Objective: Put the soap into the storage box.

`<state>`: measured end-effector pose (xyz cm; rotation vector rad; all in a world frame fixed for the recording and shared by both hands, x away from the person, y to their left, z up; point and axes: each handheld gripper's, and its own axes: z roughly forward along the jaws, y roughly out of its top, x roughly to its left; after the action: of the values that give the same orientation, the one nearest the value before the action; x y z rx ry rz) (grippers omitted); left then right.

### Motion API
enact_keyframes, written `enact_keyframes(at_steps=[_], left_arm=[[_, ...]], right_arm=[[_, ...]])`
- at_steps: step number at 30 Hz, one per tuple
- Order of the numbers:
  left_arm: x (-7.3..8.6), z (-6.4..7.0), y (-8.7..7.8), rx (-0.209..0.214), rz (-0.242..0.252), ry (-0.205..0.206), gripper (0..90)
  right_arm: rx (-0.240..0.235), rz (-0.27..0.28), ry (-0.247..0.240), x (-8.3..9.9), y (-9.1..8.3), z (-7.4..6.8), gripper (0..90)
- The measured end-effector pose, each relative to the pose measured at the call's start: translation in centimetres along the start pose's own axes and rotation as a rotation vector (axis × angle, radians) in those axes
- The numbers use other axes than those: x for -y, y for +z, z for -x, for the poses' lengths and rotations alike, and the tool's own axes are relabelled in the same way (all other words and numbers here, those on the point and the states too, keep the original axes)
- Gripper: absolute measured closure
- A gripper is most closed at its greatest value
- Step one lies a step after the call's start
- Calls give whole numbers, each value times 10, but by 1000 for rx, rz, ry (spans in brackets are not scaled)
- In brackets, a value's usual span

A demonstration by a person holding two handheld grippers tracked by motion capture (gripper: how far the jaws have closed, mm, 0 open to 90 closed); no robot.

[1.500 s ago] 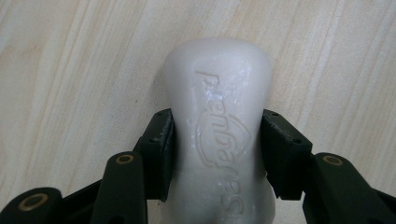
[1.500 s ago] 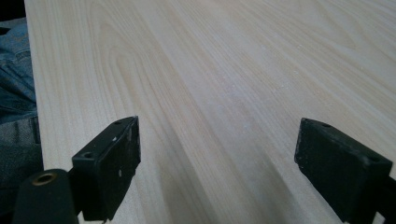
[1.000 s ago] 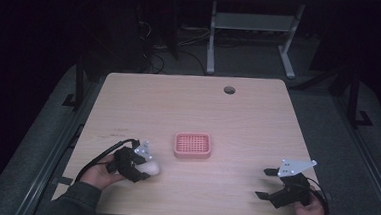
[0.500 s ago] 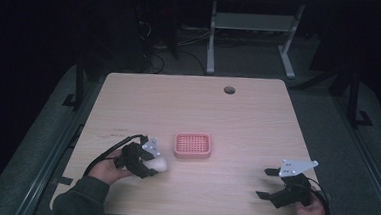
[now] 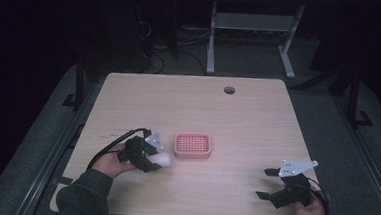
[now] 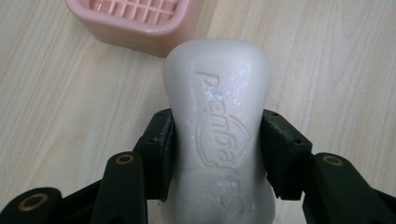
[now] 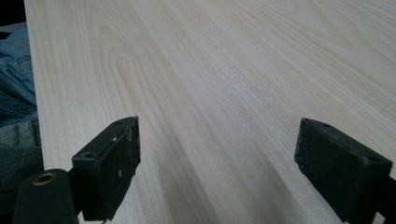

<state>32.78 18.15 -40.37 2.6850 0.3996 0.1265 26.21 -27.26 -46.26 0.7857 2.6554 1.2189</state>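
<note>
A white bar of soap [image 6: 219,121] with embossed lettering is clamped between the two black jaws of my left gripper [image 5: 154,160], held just above the wooden table. The soap [image 5: 163,159] points toward a pink slatted soap dish [image 5: 192,145] that sits a short way to its right; the dish's near corner [image 6: 140,21] lies just beyond the soap's tip. At the table's front right, my right gripper [image 5: 266,183] stands open, its jaws [image 7: 219,172] wide apart over bare wood with nothing between them.
The light wooden table [image 5: 228,120] has a round cable hole [image 5: 229,90] near its far edge. Beyond the table stands a grey desk frame [image 5: 253,36] on dark floor. Blue denim [image 7: 14,84] lies past the table's edge in the right gripper view.
My left gripper has carried the soap to the right, closer to the pink dish. The right gripper has stayed where it was, still open.
</note>
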Motion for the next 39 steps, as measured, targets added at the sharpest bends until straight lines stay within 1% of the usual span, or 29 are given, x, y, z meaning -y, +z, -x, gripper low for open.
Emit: enact_keyframes(at_steps=[3, 7, 15, 21, 23, 25, 31, 34, 39], left_arm=[[-2, -1, 0, 6, 4, -7, 494], [-6, -2, 1, 13, 7, 2, 494], [-13, -8, 2, 24, 2, 5, 494], [-19, -10, 1, 18, 14, 13, 494], [-20, -12, 1, 25, 28, 5, 494], [-22, -14, 2, 25, 25, 7, 494], [-33, -16, 6, 34, 15, 26, 494], [-40, -18, 6, 38, 21, 30, 494], [-48, -20, 8, 38, 16, 42, 494]], right_arm=[[-1, 0, 2, 0, 0, 0, 141], [-1, 1, 2, 0, 0, 0, 140], [1, 5, 2, 1, -1, 0, 141], [1, 9, -1, 0, -1, 0, 140], [1, 10, -2, 0, -1, 0, 141], [-1, 14, -3, 0, -1, 0, 140], [0, 15, -5, -1, -1, 0, 140], [1, 17, -5, 0, -2, 0, 141], [-1, 19, -4, 0, -2, 0, 141]])
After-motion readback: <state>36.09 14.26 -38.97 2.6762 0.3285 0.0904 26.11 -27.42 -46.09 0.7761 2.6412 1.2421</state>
